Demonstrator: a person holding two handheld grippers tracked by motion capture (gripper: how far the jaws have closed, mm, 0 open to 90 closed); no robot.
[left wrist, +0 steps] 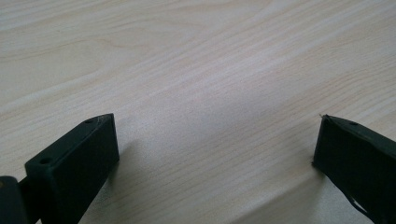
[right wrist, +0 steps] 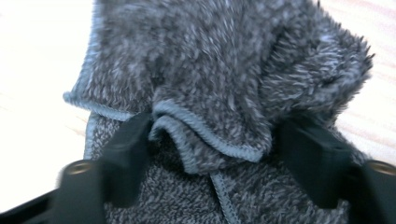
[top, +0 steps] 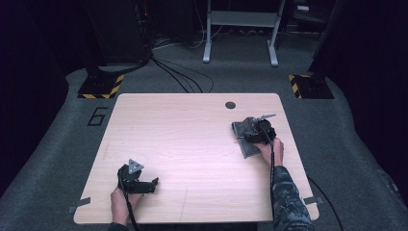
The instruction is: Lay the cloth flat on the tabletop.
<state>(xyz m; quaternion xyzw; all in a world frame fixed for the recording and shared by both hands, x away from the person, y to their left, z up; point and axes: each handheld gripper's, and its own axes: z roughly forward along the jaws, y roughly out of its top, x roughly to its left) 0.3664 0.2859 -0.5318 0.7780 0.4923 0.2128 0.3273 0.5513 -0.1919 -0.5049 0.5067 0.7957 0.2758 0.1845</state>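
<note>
Grey fleece bunched up between the jaws of the right gripper (right wrist: 212, 154), which stood half-closed around a raised fold of the cloth (right wrist: 224, 79), pads flanking its stitched hem; a pinch there looked the surest way to lift it. That cloth (top: 246, 137) lay rumpled near the counter's (top: 192, 144) right edge, long axis running roughly toward the person. Over at the near left, the left gripper (top: 153, 184) rested wide and empty, clear of the work.
</note>
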